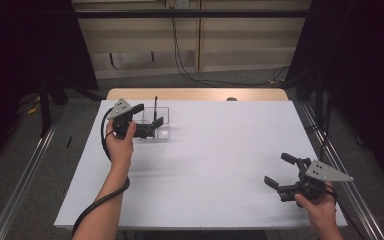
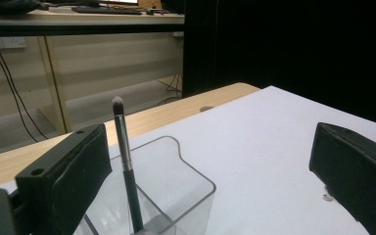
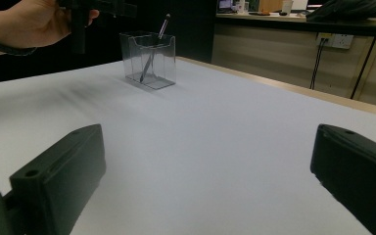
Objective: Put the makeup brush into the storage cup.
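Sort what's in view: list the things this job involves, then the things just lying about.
In the job: clear holder; brush standing tilted in it; left tool, open, by the holder.

Lying about: right tool, open, far from the holder; small round object on the wooden edge.

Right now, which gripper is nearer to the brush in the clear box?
Left. The left gripper is open right beside the brush; the right gripper is open, far across the table.

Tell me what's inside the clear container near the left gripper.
The clear container holds one thin black brush, standing tilted with its pale tip above the rim. In the left gripper view the left gripper's near jaw covers part of the container, so that corner stays unseen.
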